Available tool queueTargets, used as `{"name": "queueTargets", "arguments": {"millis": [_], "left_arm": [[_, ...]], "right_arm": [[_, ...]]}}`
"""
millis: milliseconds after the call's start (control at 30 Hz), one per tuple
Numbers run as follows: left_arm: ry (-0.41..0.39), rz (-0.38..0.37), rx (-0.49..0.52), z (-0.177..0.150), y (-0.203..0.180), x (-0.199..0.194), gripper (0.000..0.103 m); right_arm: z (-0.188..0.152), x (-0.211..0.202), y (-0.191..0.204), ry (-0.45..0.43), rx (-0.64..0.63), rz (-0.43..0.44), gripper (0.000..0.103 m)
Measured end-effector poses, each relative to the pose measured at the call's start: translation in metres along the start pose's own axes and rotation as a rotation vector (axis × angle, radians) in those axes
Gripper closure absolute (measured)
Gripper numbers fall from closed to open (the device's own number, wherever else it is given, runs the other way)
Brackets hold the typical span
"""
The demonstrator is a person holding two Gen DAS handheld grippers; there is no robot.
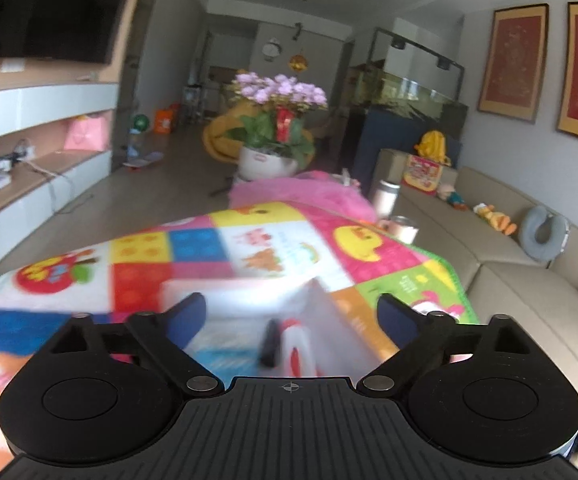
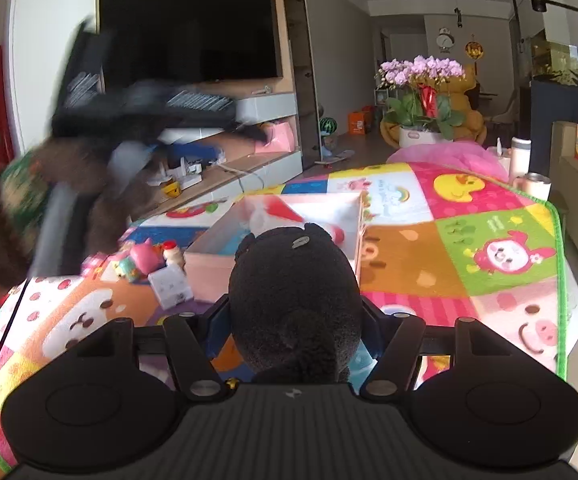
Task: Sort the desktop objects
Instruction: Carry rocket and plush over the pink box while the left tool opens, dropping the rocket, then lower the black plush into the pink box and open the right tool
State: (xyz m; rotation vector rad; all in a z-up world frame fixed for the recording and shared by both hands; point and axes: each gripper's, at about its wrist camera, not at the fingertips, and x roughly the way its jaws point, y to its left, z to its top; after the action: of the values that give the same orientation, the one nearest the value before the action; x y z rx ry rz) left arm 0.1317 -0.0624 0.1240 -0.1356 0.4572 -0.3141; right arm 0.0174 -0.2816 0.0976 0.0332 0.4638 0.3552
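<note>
Two grippers: seen over patchwork mat [image 2: 469, 240]
Left gripper [image 1: 291, 312]: jaws spread wide, nothing held, above white box [image 1: 249, 300]
Right gripper [image 2: 295, 320]: clamped on black plush toy [image 2: 293, 292]

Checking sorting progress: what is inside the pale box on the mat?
Inside the pale box lies a red-and-white toy; the left wrist view also shows a dark stick-like item, blurred. The black plush in the right tool hides the near part.

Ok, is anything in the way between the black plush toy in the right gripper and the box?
Nothing visible. The black plush toy sits clamped in the right gripper, directly before the box, whose open top looks unobstructed.
</note>
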Motion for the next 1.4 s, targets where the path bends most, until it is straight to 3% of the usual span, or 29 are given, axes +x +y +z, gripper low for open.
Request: {"name": "queueTargets", "arguments": {"millis": [167, 333, 500, 700, 867, 967, 1100, 1133, 1200, 1233, 1267, 1400], "left_arm": [[0.020, 0.086, 0.032, -0.050, 0.032, -0.039, 0.002], [0.048, 0.089, 0.037, -0.089, 0.051, -0.075, 0.001], [0.056, 0.073, -0.010, -0.104, 0.065, -0.096, 0.000], [0.051, 0.100, -0.059, -0.114, 0.091, -0.112, 0.000], [0.069, 0.115, -0.112, -0.124, 0.109, -0.112, 0.000], [0.082, 0.105, -0.131, -0.128, 0.110, -0.107, 0.000], [0.088, 0.095, -0.133, -0.131, 0.106, -0.106, 0.000], [0.088, 0.095, -0.131, -0.132, 0.106, -0.106, 0.000], [0.089, 0.101, -0.126, -0.133, 0.105, -0.108, 0.000], [0.090, 0.107, -0.125, -0.133, 0.105, -0.109, 0.000], [0.092, 0.112, -0.126, -0.134, 0.105, -0.110, 0.000], [0.113, 0.122, -0.138, -0.136, 0.106, -0.108, 0.000]], "right_arm": [[0.048, 0.006, 0.003, -0.087, 0.001, 0.022, 0.039], [0.106, 0.046, 0.020, -0.170, -0.024, -0.018, 0.039], [0.137, 0.114, 0.032, -0.105, 0.058, -0.001, 0.039], [0.116, 0.179, 0.020, 0.034, 0.171, -0.037, 0.039], [0.078, 0.192, -0.009, 0.177, 0.236, -0.083, 0.033], [0.076, 0.175, -0.020, 0.135, 0.270, -0.096, 0.028], [0.084, 0.155, -0.027, 0.046, 0.273, -0.109, 0.027], [0.085, 0.152, -0.027, 0.038, 0.259, -0.113, 0.029], [0.085, 0.149, -0.025, 0.046, 0.237, -0.114, 0.041], [0.083, 0.149, -0.027, 0.067, 0.242, -0.107, 0.053], [0.083, 0.152, -0.029, 0.094, 0.258, -0.095, 0.057], [0.068, 0.167, -0.027, 0.185, 0.305, -0.076, 0.058]]}}
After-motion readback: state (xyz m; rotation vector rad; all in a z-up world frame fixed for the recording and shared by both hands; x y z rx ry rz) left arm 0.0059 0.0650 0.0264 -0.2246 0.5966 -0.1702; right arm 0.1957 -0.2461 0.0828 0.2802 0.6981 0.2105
